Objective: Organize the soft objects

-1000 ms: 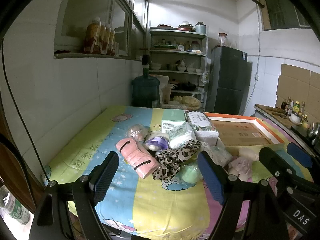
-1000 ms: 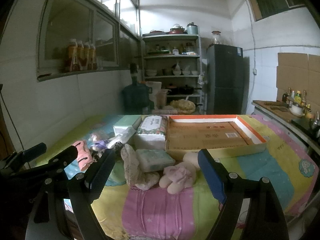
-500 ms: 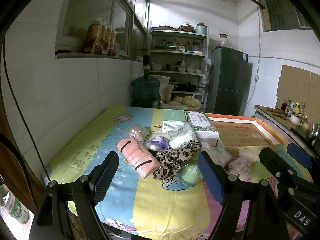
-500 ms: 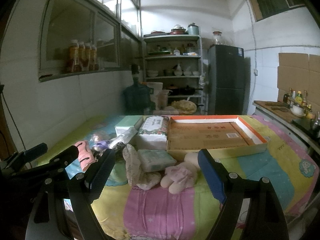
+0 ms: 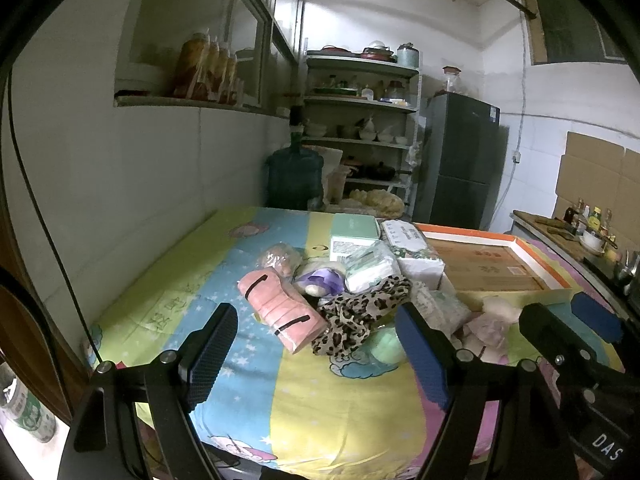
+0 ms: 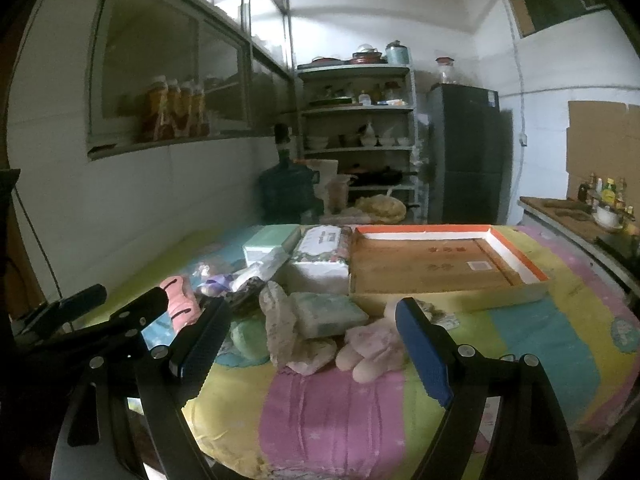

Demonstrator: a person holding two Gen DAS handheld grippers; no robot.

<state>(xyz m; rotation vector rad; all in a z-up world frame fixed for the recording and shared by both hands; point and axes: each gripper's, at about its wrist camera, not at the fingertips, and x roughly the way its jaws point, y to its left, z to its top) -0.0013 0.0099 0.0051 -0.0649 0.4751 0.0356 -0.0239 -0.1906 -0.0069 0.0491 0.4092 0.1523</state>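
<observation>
A heap of soft things lies on the colourful quilt-covered table: a pink padded garment, a leopard-print cloth, a purple and white plush, a pale green ball, tissue packs and a pink plush. A shallow cardboard tray with an orange rim sits behind them on the right. My left gripper hovers open before the pile, holding nothing. My right gripper is open too, just short of a pale cloth and the pink plush.
A white tiled wall runs along the left. Behind the table stand a blue water jug, a shelf of dishes and a dark fridge. A counter with bottles is at the right. The right gripper's body shows beside the left.
Both views have shifted only slightly; the grippers stay open and the objects on the table have not moved.
</observation>
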